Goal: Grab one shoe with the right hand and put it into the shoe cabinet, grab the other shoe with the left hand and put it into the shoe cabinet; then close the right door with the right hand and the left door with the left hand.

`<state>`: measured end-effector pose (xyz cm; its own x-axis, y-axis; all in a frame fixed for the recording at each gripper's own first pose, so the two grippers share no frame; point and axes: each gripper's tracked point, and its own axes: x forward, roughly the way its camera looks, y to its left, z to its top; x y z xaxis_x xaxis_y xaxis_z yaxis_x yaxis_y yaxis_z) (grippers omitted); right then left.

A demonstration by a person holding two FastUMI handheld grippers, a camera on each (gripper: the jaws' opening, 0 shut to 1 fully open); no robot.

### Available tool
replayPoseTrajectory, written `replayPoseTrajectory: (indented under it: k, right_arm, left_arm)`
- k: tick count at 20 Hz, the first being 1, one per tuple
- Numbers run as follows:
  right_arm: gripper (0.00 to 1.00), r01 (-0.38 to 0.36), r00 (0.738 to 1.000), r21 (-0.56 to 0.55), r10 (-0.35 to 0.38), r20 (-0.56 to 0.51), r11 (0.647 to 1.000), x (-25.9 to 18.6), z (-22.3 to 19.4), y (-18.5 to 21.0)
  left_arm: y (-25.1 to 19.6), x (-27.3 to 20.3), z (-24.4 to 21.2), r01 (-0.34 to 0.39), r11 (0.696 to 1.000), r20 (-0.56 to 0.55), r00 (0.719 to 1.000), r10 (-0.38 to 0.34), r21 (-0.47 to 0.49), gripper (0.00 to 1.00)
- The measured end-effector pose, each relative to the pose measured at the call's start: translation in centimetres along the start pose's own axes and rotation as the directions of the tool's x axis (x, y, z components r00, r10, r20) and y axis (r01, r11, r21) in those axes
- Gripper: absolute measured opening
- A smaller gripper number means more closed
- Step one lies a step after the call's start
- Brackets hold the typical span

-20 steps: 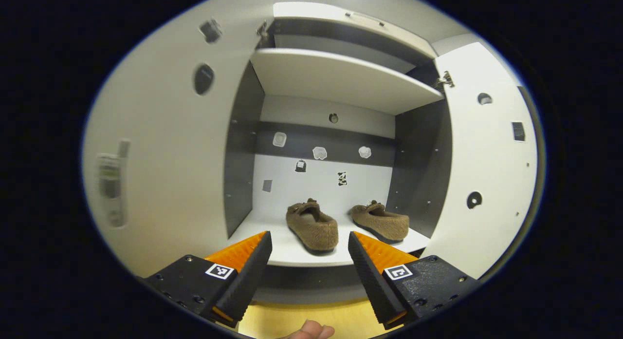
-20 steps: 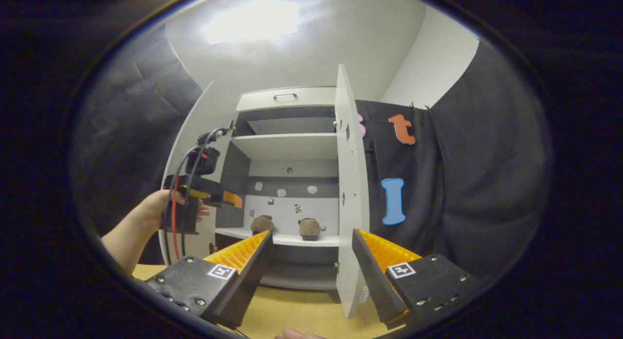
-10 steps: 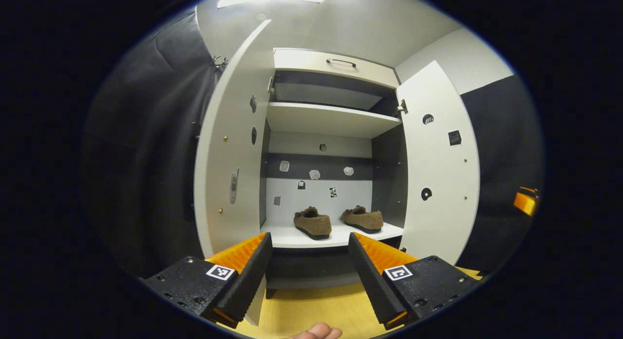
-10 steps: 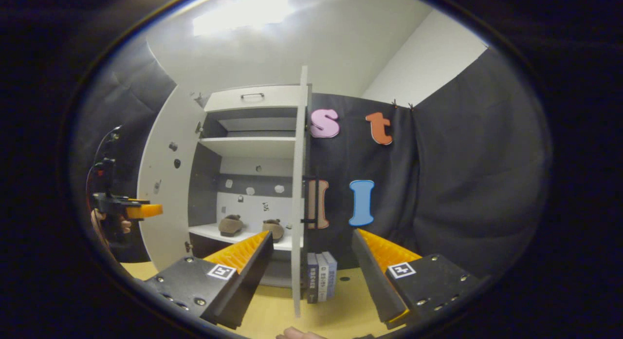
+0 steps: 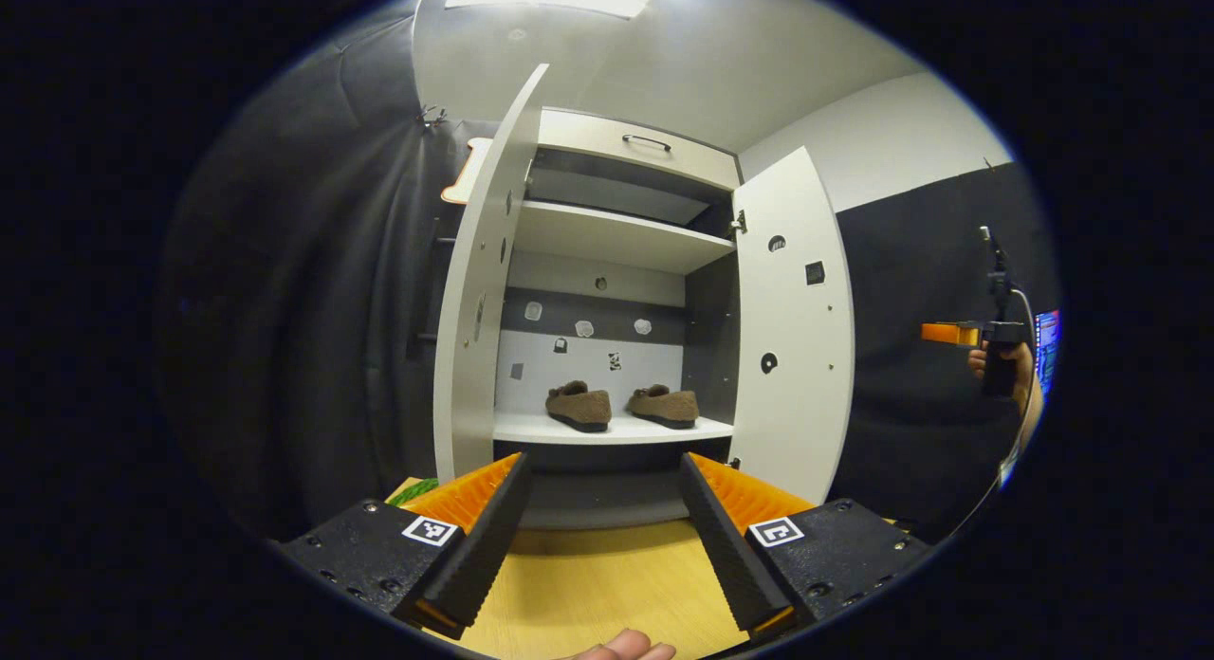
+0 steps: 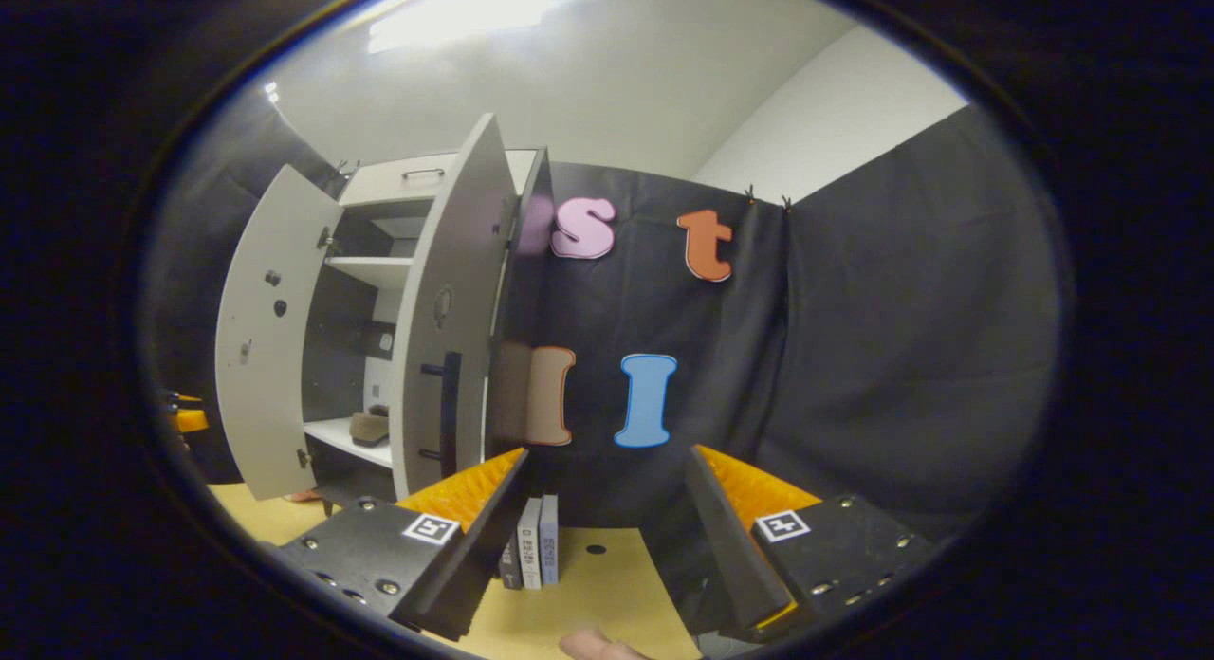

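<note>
Two brown fuzzy shoes, the left shoe [image 5: 579, 406] and the right shoe [image 5: 664, 405], stand side by side on the lower shelf of the white shoe cabinet [image 5: 616, 238]. The left door [image 5: 474, 300] and the right door [image 5: 792, 328] both stand open. My left gripper [image 5: 603, 463] is open and empty, well back from the cabinet and facing it. My right gripper [image 6: 607, 454] is open and empty, off to the cabinet's right. From there I see the right door's outer face with its dark handle [image 6: 450, 404] and one shoe [image 6: 368, 427]. In the left gripper view the right gripper [image 5: 937, 333] is in a hand at far right.
A drawer with a handle [image 5: 645, 142] tops the cabinet, above an upper shelf [image 5: 607, 235]. Several books [image 6: 531, 554] stand on the wooden table [image 6: 607, 584] by the cabinet's right side. Something green [image 5: 413, 491] lies at the left door's foot. Black cloth hangs behind.
Both grippers have drawn back from the cabinet. The right one has swung rightward past the right door's edge to its outer side. The shoes and doors have not moved.
</note>
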<state>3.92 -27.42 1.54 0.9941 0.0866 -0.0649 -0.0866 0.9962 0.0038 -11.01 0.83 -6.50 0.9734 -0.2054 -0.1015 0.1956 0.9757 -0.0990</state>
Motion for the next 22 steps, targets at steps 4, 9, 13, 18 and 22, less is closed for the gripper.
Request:
replayPoseTrajectory:
  k: [4, 9, 13, 18, 22]
  right_arm:
    - [0.97, 0.038, 0.996, -0.022, -0.039, -0.081, 0.999, 4.6, -2.9, -2.9]
    - [0.98, -0.006, 0.992, 0.018, 0.008, -0.122, 1.0, 10.3, -3.5, 2.4]
    - [0.98, -0.064, 0.988, -0.003, 0.062, -0.142, 0.998, 12.7, -3.5, 7.7]
    - [0.83, -0.122, 0.982, -0.001, 0.121, -0.148, 0.993, 12.5, -3.7, 12.9]
    - [0.86, -0.163, 0.974, 0.034, 0.166, -0.151, 0.986, 12.4, -3.6, 16.3]
  left_arm:
    - [2.1, -1.3, -0.4, -0.014, 1.0, -0.023, 1.0, 0.014, 0.004, 0.96]
    - [3.8, -2.9, 0.7, -0.037, 0.999, -0.009, 0.999, 0.037, 0.016, 0.96]
    - [5.0, -3.6, 0.8, -0.038, 0.999, -0.013, 0.999, 0.038, -0.008, 0.96]
    - [6.4, -4.5, 0.4, -0.055, 0.998, -0.012, 0.998, 0.055, -0.007, 0.96]
    - [7.0, -5.0, 0.7, -0.07, 0.998, 0.003, 0.998, 0.07, -0.002, 0.96]
